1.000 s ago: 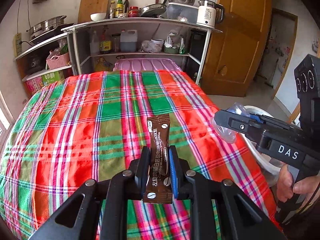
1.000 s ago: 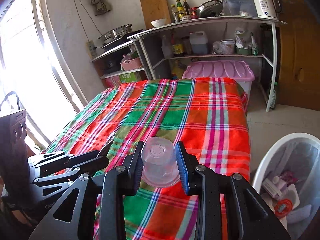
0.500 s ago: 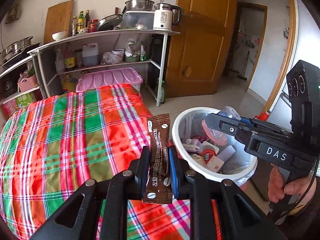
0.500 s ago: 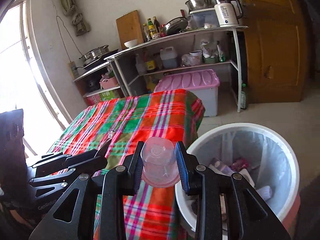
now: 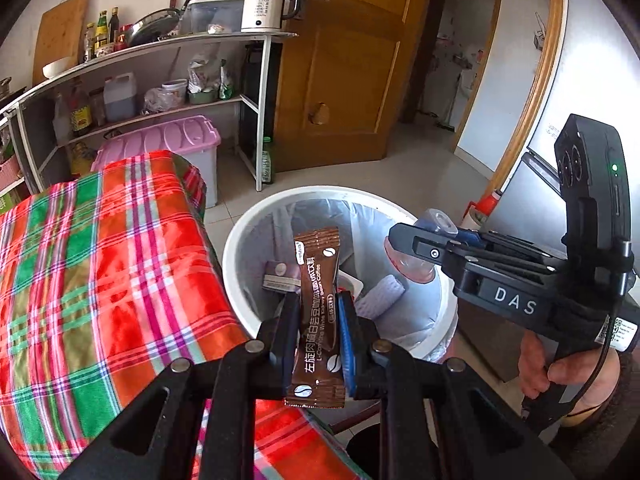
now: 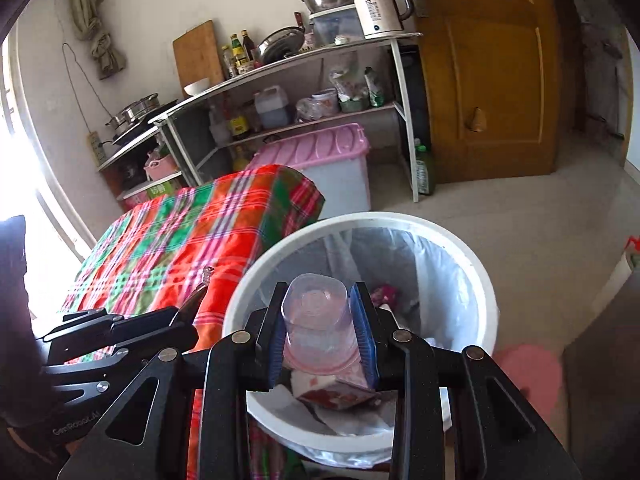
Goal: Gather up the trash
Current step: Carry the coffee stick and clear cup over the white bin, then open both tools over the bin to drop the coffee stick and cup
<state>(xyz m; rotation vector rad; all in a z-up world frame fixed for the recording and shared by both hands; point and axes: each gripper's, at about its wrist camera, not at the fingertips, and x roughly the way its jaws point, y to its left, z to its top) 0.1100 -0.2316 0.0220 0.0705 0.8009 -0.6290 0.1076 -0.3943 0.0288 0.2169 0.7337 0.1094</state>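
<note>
Left gripper (image 5: pixel 318 332) clamps an upright coffee sachet (image 5: pixel 319 312) — right gripper (image 6: pixel 323 332) grips an upturned cup (image 6: pixel 318 320).

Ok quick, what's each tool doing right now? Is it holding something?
Left tool: shut on the brown coffee sachet.
Right tool: shut on the clear plastic cup, upside down.

bin (image 6: pixel 490 300) mouth open, trash low inside | table (image 5: pixel 100 260) edge tight on bin's left | floor (image 6: pixel 540 216) beyond bin free | shelf rack (image 6: pixel 404 92) well behind bin
</note>
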